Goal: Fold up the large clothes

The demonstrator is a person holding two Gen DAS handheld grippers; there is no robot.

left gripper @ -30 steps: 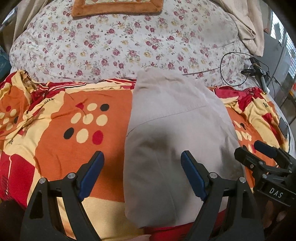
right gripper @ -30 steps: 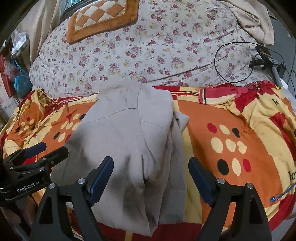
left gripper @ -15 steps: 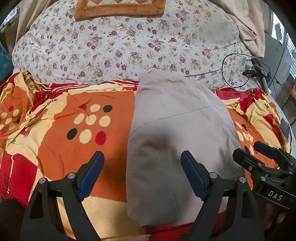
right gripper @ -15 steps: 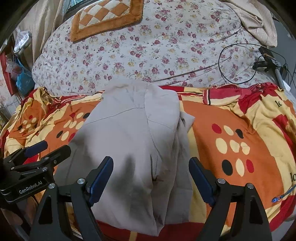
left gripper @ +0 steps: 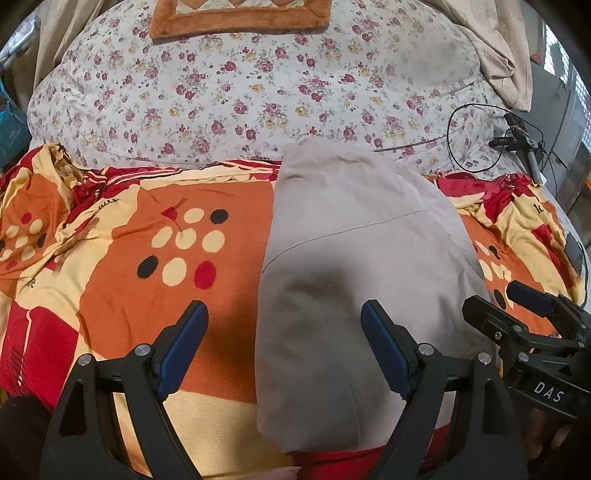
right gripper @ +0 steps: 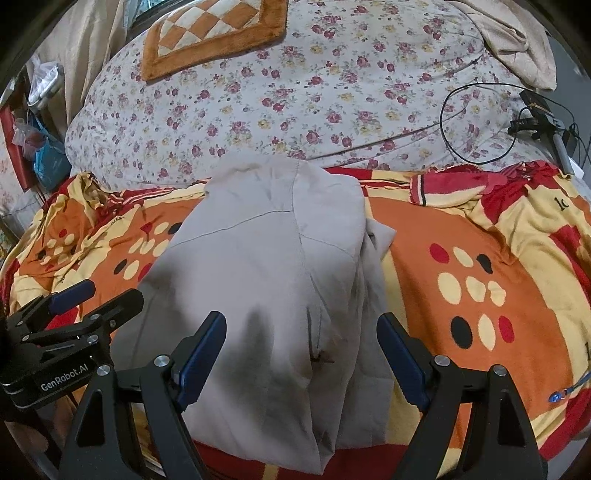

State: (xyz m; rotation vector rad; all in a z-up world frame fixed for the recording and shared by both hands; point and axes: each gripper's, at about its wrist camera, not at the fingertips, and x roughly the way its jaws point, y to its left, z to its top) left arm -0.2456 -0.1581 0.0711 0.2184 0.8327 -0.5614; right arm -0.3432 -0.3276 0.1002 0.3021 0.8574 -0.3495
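A beige-grey garment (left gripper: 354,273) lies folded lengthwise into a long strip on the orange, red and yellow blanket (left gripper: 140,266). It also shows in the right wrist view (right gripper: 266,280), with a layered fold along its right side. My left gripper (left gripper: 284,350) is open and empty, hovering over the garment's near left edge. My right gripper (right gripper: 303,354) is open and empty above the garment's near end. Each gripper shows in the other's view: the right gripper (left gripper: 517,314) and the left gripper (right gripper: 92,299).
A floral quilt (left gripper: 258,96) rises behind the blanket, with an orange checked cushion (right gripper: 214,33) on top. A black cable loop and a small device (right gripper: 532,122) lie at the far right. Beige fabric (right gripper: 517,40) hangs at the upper right.
Both grippers have drifted slightly, so the garment and bedding sit a little lower in both views. The garment has not changed shape. Both grippers stay open.
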